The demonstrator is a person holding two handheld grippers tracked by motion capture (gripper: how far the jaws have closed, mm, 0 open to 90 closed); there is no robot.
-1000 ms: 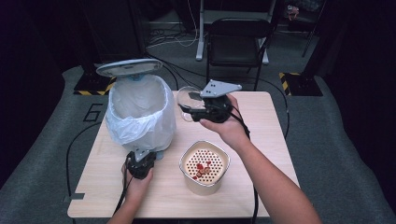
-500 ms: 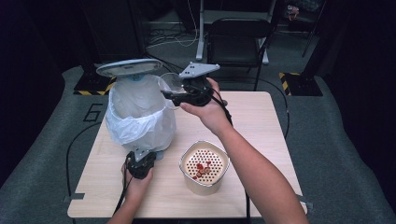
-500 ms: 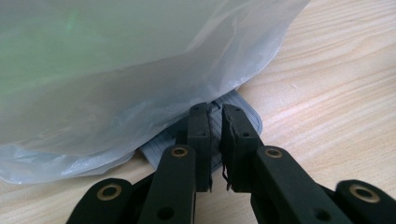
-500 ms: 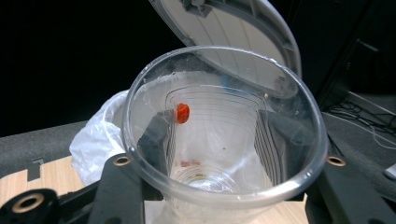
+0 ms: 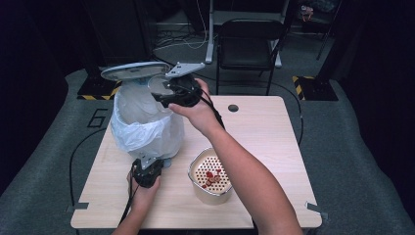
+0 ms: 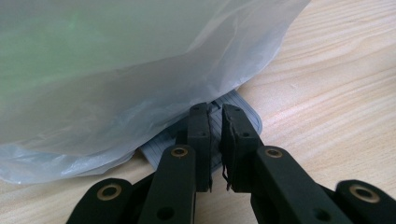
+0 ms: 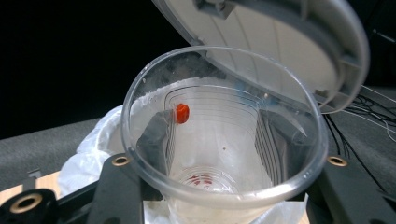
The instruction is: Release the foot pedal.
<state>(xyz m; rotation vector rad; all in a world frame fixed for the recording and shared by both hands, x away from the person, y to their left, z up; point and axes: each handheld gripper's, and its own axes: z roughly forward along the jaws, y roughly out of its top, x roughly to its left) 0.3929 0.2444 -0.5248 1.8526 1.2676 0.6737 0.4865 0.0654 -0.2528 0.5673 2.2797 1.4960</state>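
Risk: cup (image 7: 223, 135) upper centre of frame, gripped by right gripper (image 5: 177, 94) under lid (image 5: 134, 71) | left gripper (image 6: 215, 135) closed on pedal (image 6: 236, 122) | pedal slips → lid drops on cup, red bit (image 7: 182, 113) misses bin (image 5: 142, 122)

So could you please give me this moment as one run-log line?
left tool: shut, on bin pedal | right tool: shut on clear plastic cup, at open-lidded bin | strainer bowl: on table

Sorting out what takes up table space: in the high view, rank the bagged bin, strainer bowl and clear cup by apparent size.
1. bagged bin
2. strainer bowl
3. clear cup, raised nearer the camera, yet smallest.
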